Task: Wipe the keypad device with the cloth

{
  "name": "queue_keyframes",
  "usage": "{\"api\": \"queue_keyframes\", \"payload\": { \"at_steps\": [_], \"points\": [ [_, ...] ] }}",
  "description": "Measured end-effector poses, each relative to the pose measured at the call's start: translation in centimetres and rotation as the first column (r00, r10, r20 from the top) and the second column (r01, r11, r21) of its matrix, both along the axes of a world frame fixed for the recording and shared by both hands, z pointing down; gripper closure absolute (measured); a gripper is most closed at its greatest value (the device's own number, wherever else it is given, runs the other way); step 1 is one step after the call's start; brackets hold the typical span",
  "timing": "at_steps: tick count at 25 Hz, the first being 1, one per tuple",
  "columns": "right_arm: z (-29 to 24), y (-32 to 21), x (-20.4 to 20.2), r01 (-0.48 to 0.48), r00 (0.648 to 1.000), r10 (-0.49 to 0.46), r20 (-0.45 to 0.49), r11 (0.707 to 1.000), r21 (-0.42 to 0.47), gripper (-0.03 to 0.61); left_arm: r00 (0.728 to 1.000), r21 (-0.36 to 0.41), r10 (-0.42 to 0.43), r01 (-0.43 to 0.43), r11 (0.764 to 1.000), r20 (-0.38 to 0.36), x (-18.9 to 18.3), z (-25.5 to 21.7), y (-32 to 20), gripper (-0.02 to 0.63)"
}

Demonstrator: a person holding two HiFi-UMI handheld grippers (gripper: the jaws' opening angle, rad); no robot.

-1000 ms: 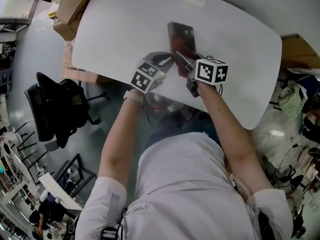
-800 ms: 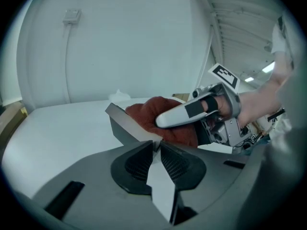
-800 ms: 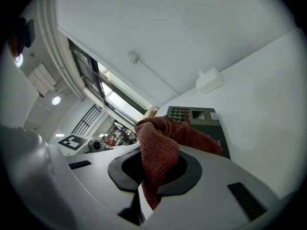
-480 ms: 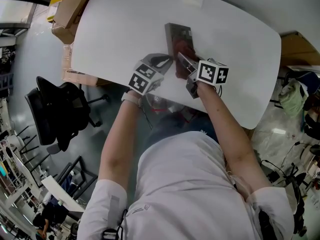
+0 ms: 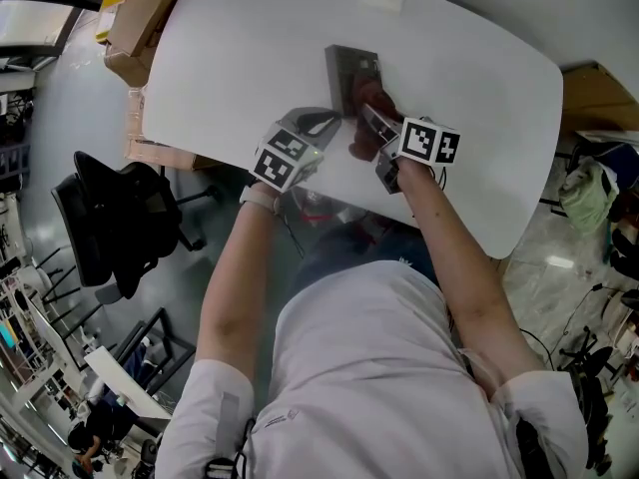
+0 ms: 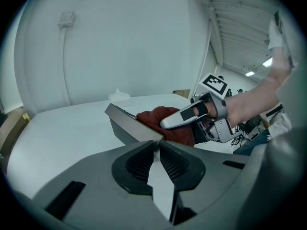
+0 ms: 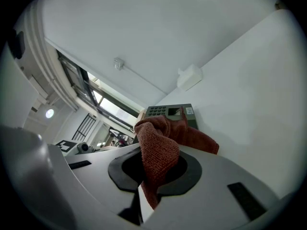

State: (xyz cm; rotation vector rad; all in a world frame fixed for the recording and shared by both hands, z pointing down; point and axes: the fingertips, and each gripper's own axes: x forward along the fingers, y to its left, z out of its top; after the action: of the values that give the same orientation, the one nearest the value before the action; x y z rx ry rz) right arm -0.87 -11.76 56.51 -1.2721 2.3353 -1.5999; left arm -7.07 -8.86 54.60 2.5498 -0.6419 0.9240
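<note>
Since a moment ago we have drawn the dark red woven cloth (image 7: 160,145) down the grey keypad device (image 5: 349,66) at the white table's (image 5: 240,48) centre (wiping under way), right gripper (image 7: 149,176) fingers pinching it, left gripper (image 6: 157,145) fingers closed, empty, bracing the device.

The head view looks steeply down from above the person onto the tabletop (image 5: 250,58). The left gripper view sits low and near, meeting the device (image 6: 128,124) side-on. The right gripper view looks closely along its jaws, over the cloth (image 7: 158,152), at the keypad face. All three views share the device and cloth.
</note>
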Motion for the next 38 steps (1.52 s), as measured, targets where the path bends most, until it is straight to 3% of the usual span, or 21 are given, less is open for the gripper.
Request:
{"api": "queue_keyframes", "payload": {
  "at_steps": [24,29,33,38],
  "points": [
    [4.8,0.5,5.0,-0.105,0.993,0.111,0.035,0.985,-0.138,0.526,0.996,0.016,-0.071,0.070,0.997,0.047,-0.2,0.1,0.1,0.581],
    [5.3,0.5,5.2,-0.105,0.994,0.104,-0.015,0.979,-0.173,0.525,0.995,0.014,-0.083,0.082,0.997,0.050,-0.5,0.2,0.1,0.583],
    [6.0,0.4,6.1,-0.087,0.992,0.066,-0.108,0.976,-0.201,0.525,0.994,0.016,-0.092,0.091,0.996,0.065,-0.4,0.3,0.1,0.583],
    [4.0,-0.2,6.0,-0.055,0.988,0.033,-0.148,0.987,-0.151,0.525,0.991,0.008,-0.114,0.114,0.993,0.067,-0.3,0.3,0.2,0.584]
  ]
}}
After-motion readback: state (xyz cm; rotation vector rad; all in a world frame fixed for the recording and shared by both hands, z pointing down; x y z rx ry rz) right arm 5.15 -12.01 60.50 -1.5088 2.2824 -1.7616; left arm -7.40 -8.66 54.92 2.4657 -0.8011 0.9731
